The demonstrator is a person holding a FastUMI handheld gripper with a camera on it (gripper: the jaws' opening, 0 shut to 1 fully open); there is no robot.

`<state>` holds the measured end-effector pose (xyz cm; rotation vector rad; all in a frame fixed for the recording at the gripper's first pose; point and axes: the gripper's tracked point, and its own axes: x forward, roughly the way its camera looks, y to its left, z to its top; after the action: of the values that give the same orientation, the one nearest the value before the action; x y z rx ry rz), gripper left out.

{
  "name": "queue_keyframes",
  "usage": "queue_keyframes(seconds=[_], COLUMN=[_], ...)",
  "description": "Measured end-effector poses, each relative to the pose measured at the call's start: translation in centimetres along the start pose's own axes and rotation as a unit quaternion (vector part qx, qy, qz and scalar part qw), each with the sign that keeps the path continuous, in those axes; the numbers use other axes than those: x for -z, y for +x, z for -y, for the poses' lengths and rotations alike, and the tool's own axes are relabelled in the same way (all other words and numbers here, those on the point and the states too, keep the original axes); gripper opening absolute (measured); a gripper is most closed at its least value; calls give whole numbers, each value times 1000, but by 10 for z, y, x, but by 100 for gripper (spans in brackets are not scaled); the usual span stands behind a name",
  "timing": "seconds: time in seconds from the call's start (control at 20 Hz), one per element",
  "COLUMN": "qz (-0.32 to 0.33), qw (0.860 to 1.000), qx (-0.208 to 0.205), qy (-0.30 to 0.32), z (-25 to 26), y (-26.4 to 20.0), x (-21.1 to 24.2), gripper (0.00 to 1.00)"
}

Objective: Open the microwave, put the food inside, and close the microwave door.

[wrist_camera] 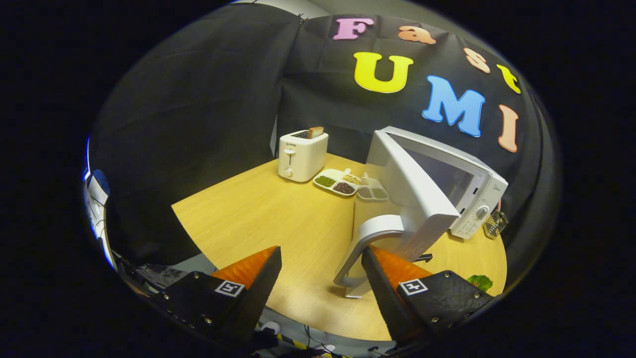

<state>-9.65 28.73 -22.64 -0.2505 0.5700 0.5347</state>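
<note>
The microwave [462, 194] door [412, 199] stands swung open, its handle [365, 248] just ahead of the right finger. The jaws [320, 258] gape wide, holding nothing. Opening looks done; next, fetch the food, perhaps the green thing [479, 282] beside the right finger.

glossy plastic microwave [447, 184] on smooth wood-grain table [278, 214].
</note>
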Motion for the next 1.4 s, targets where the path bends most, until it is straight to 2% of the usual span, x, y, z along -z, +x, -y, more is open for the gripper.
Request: queue_keyframes(seconds=[0.3, 0.55, 0.75, 0.9, 1.1, 1.4], qz=[4, 1, 7, 39, 84, 157], qw=[996, 986, 959, 943, 938, 942], qx=[-84, -162, -282, -329, -336, -281], qy=[-13, -38, -32, -11, 27, 101], z=[-56, -99, -131, -125, -79, 22], y=[17, 40, 22, -10, -54, -103], x=[-10, -18, -35, -55, -85, -121], gripper=[95, 95, 95, 95, 95, 98])
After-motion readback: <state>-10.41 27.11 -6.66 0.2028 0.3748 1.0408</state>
